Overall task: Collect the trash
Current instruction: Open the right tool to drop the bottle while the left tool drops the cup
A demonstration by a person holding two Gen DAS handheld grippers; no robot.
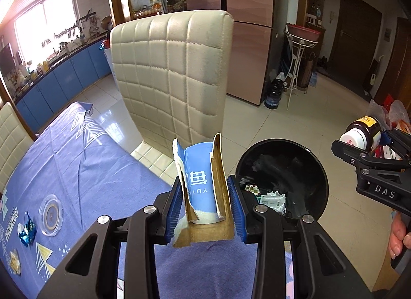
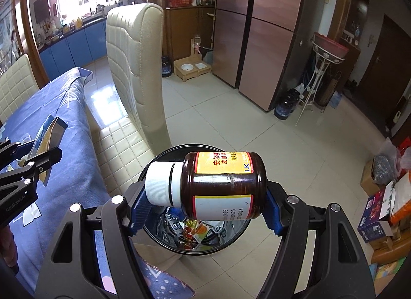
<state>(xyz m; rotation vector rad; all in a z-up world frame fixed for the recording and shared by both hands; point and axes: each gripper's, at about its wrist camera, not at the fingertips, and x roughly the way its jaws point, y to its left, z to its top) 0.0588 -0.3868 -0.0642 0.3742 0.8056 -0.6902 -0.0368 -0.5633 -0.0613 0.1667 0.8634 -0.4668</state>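
My left gripper (image 1: 205, 201) is shut on a torn blue and brown cardboard piece (image 1: 203, 183), held over the table edge beside the black trash bin (image 1: 318, 168). It also shows at the left of the right wrist view (image 2: 42, 142). My right gripper (image 2: 205, 196) is shut on a brown medicine bottle (image 2: 221, 183) with a white cap, held on its side right above the bin (image 2: 164, 155). The bottle shows at the right of the left wrist view (image 1: 364, 134). The bin holds wrappers and paper.
The table has a blue cloth (image 1: 77, 160) with a clear lid (image 1: 51, 218), a blue foil wrapper (image 1: 27, 231) and a snack scrap (image 1: 14, 261). A cream chair (image 1: 172, 78) stands behind the bin. Boxes and bags (image 2: 388, 204) lie on the floor right.
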